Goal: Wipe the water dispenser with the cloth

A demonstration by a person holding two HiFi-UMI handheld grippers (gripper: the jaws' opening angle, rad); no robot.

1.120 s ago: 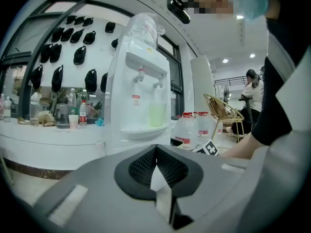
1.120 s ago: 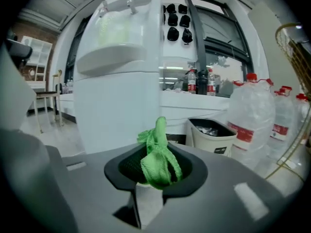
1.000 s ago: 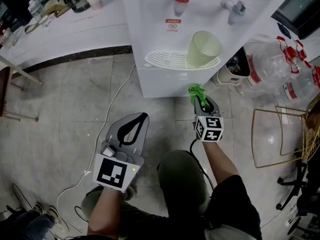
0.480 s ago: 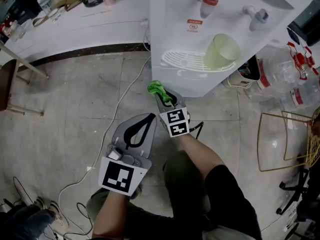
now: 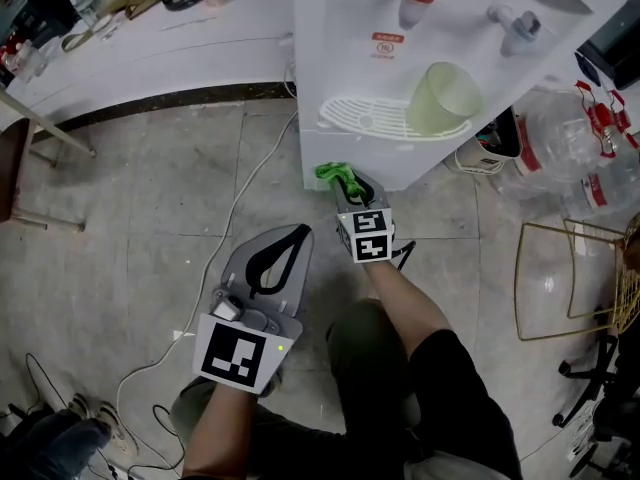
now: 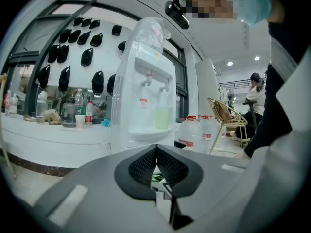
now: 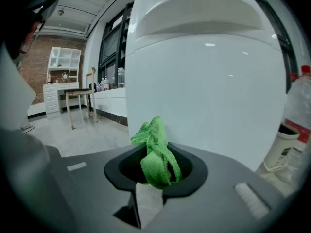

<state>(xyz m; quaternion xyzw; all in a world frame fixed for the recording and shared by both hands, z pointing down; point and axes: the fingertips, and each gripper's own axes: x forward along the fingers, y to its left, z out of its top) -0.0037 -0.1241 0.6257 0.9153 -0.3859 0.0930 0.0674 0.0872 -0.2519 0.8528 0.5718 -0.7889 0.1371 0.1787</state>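
Observation:
The white water dispenser (image 5: 440, 78) stands at the top of the head view, with a pale green cup (image 5: 443, 96) on its drip tray (image 5: 360, 116). My right gripper (image 5: 348, 186) is shut on the green cloth (image 5: 334, 174), which it holds against the low front panel near the left corner. In the right gripper view the cloth (image 7: 156, 151) bunches out of the gripper (image 7: 156, 173) right before the white panel (image 7: 214, 96). My left gripper (image 5: 292, 232) hangs shut and empty over the floor, short of the dispenser (image 6: 146, 91).
A white cable (image 5: 235, 213) runs across the tiled floor left of the dispenser. Water bottles (image 5: 590, 158) and a gold wire chair (image 5: 570, 278) stand to the right. A long white counter (image 5: 150, 48) lies at the back left.
The right gripper carried the cloth leftward along the dispenser's lower front, then a little back to the right. The left gripper stayed put.

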